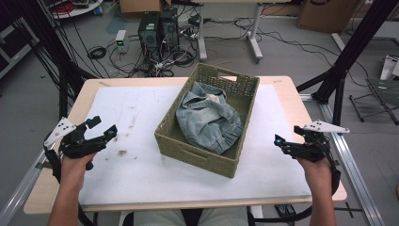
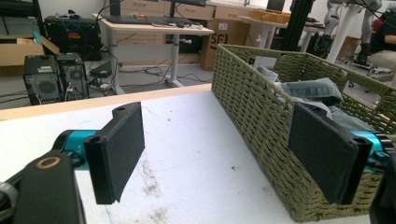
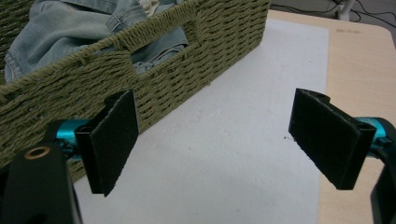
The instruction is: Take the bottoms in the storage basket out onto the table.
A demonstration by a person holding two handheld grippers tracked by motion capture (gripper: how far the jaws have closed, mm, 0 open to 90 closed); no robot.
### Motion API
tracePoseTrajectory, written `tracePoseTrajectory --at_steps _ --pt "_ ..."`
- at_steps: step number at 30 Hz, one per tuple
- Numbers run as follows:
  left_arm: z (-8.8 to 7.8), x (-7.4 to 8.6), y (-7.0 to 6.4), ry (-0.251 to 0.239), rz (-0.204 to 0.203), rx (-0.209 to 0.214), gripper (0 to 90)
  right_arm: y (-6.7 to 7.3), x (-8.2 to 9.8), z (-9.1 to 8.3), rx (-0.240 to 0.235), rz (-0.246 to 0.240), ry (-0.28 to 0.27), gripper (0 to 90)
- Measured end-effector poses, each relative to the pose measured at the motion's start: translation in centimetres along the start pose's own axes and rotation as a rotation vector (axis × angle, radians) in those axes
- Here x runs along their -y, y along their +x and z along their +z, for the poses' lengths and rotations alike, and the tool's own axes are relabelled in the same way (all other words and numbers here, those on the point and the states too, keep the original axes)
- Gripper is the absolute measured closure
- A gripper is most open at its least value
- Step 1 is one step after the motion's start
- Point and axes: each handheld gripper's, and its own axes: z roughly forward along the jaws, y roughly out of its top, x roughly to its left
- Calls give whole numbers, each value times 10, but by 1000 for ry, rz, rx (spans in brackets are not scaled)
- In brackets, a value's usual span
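A green woven basket (image 1: 165,135) stands slanted in the middle of the white sheet (image 1: 127,174), and a crumpled pair of faded blue jeans (image 1: 207,117) lies inside it. My left gripper (image 1: 104,128) hovers over the sheet's left side, open, with nothing between its jaws. In the left gripper view the basket wall (image 2: 261,116) runs along the right and the jeans (image 2: 308,91) peek over its rim. My right gripper (image 1: 281,143) is held near the sheet's right edge, open and empty. In the right gripper view the basket (image 3: 154,79) and the jeans (image 3: 60,23) sit at upper left.
The wooden table (image 1: 287,89) shows bare margins around the sheet, with dirt smudges (image 1: 121,152) on the left half. Beyond the table are computer towers (image 1: 157,30), tangled cables, a desk and black frame posts (image 1: 350,52). A metal rail (image 1: 350,165) runs along the right.
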Motion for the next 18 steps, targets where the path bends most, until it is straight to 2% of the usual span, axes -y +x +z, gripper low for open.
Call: tracePoseTrajectory --at_steps 14,18 --pt "4 0 3 -2 -10 -9 192 -4 4 -8 5 17 -18 162" --pt "4 0 2 0 -10 2 192 -5 3 -11 12 19 -21 161"
